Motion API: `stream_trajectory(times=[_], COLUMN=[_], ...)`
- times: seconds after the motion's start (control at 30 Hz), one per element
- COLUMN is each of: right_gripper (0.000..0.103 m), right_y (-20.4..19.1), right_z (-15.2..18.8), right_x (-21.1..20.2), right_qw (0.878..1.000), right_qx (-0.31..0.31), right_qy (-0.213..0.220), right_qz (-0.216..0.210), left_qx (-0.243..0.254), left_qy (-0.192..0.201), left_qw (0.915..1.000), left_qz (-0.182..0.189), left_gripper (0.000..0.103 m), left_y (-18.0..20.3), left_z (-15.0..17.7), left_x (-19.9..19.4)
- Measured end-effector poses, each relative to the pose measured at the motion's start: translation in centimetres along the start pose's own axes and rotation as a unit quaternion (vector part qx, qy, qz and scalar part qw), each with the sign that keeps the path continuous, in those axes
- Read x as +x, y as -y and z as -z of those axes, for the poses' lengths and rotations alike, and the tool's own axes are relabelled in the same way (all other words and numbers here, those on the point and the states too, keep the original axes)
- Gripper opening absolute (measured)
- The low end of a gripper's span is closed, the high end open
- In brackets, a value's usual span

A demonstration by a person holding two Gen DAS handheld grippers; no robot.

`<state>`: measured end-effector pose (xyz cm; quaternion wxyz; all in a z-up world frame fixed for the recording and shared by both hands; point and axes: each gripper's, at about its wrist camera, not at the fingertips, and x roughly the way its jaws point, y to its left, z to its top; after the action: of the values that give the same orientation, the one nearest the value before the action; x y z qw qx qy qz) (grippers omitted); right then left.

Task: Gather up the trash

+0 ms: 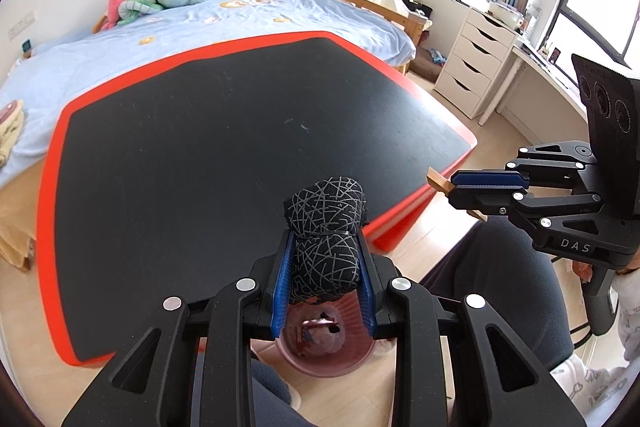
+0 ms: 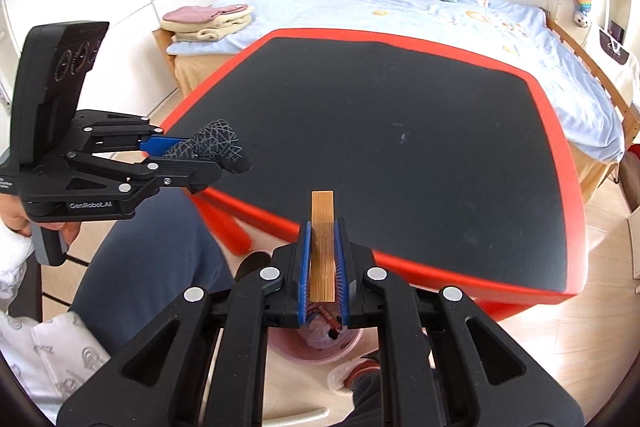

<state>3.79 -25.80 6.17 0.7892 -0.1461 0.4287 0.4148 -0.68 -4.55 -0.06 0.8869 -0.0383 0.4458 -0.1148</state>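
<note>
1. My left gripper (image 1: 326, 267), lower centre of frame, has its jaws clamped on a black patterned bundle (image 1: 326, 223).
2. My right gripper (image 2: 323, 259) clamps a wooden strip (image 2: 322, 227) above the pink bin (image 2: 340, 349).

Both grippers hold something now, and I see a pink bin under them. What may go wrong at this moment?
1. The black patterned bundle in the left gripper bulges past the fingertips; on release it might catch and miss the pink bin.
2. The wooden piece in the right gripper is long and thin; it might bounce off the bin's rim.
3. The bin already holds trash, so space looks limited.
</note>
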Motion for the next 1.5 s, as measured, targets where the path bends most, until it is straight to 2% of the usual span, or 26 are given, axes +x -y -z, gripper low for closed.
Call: stream_trajectory(times=[0.17, 0.4, 0.77, 0.87, 0.9, 0.93, 0.97, 1.0, 1.03, 1.07, 1.13, 1.23, 1.33, 1.5], right_gripper=[0.011, 0.011, 0.011, 0.012, 0.014, 0.029, 0.041, 0.064, 0.072, 0.075, 0.088, 0.092, 0.098, 0.100], right_y=[-0.9, -1.6, -1.5, -1.4, -1.3, -1.3, -1.3, -1.3, -1.2, -1.0, -0.8, -0.5, -0.3, -0.1], right_z=[1.9, 2.8, 3.0, 3.1, 3.2, 3.2, 3.3, 3.4, 3.5, 3.5, 3.6, 3.8, 3.8, 4.0], right_x=[-0.2, 0.4, 0.9, 1.0, 1.1, 1.3, 1.4, 1.6, 1.6, 1.6, 1.7, 1.6, 1.5, 1.5], right_qw=[1.000, 0.999, 0.999, 0.998, 0.998, 0.998, 0.998, 0.998, 0.998, 0.998, 0.999, 0.999, 0.999, 0.999], right_qx=[-0.003, -0.006, -0.009, -0.010, -0.011, -0.013, -0.016, -0.018, -0.016, -0.013, -0.009, 0.000, 0.008, 0.021], right_qy=[-0.014, -0.027, -0.030, -0.033, -0.035, -0.039, -0.041, -0.042, -0.040, -0.038, -0.040, -0.040, -0.037, -0.038], right_qz=[-0.013, -0.028, -0.040, -0.048, -0.050, -0.048, -0.043, -0.039, -0.040, -0.039, -0.031, -0.024, -0.016, -0.007], left_qx=[0.000, 0.005, 0.010, 0.009, 0.008, 0.009, 0.005, 0.000, -0.003, -0.005, -0.010, -0.016, -0.024, -0.031], left_qy=[-0.007, -0.017, -0.021, -0.022, -0.019, -0.016, -0.010, -0.001, 0.003, 0.002, -0.001, -0.001, 0.000, 0.000], left_qw=[0.9999, 0.9996, 0.9994, 0.9994, 0.9994, 0.9995, 0.9995, 0.9996, 0.9997, 0.9998, 0.9999, 0.9999, 0.9997, 0.9995], left_qz=[0.011, 0.020, 0.024, 0.026, 0.028, 0.028, 0.028, 0.027, 0.022, 0.017, 0.010, 0.004, 0.005, 0.002], left_gripper=[0.028, 0.028, 0.028, 0.033, 0.041, 0.060, 0.072, 0.086, 0.087, 0.087, 0.089, 0.094, 0.095, 0.095], left_y=[0.9, 1.8, 2.3, 2.4, 2.5, 2.5, 2.4, 2.3, 2.3, 2.2, 1.9, 1.7, 1.5, 1.2], left_z=[1.6, 3.4, 3.8, 3.9, 3.9, 3.9, 3.9, 3.9, 3.9, 3.9, 3.9, 4.0, 4.0, 4.2], left_x=[-0.2, -0.3, -0.4, -0.2, -0.2, -0.1, -0.2, -0.3, -0.3, -0.3, -0.2, -0.3, -0.4, -0.6])
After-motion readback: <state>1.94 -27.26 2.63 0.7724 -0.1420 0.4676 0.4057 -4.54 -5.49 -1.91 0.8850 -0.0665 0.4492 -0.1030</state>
